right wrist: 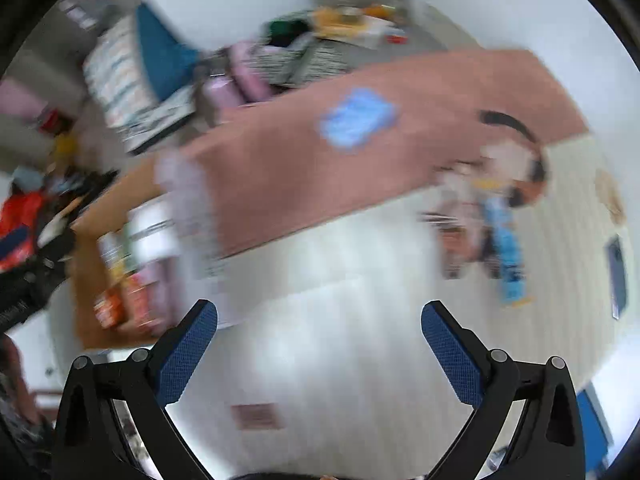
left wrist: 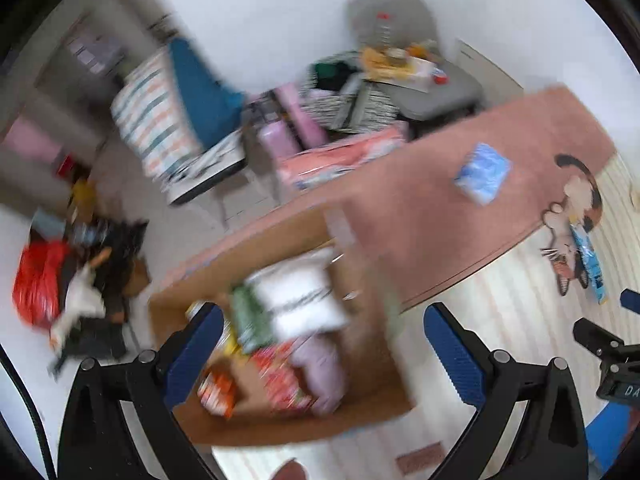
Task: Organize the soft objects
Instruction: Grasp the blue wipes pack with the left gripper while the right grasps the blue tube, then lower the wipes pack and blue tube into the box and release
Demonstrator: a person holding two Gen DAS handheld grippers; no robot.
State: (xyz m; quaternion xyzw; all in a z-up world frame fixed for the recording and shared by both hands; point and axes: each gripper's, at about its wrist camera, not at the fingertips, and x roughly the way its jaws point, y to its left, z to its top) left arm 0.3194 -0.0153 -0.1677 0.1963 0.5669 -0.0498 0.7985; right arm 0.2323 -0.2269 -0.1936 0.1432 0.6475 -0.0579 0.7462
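Observation:
A cardboard box (left wrist: 372,368) stands on the pale bed surface and holds a white pillow (left wrist: 300,292), a lilac soft item (left wrist: 324,372), a green item (left wrist: 252,320) and snack packs. My left gripper (left wrist: 324,352) is open and empty, hovering above the box. My right gripper (right wrist: 320,344) is open and empty above the bare sheet; the box (right wrist: 86,240) lies to its left. A blue soft pack (left wrist: 482,172) (right wrist: 356,118) lies on the pink blanket (left wrist: 440,200) (right wrist: 320,168). A cat-shaped plush (left wrist: 576,216) (right wrist: 508,184) lies at the blanket's right edge. Both views are motion-blurred.
A grey chair (left wrist: 400,40) piled with items stands by the wall. A striped basket (left wrist: 348,100), striped cushion (left wrist: 156,120) and teal cushion (left wrist: 200,92) sit behind the bed. A red bag (left wrist: 38,280) and dark clutter lie at the left. The right gripper's body (left wrist: 612,356) shows at the right.

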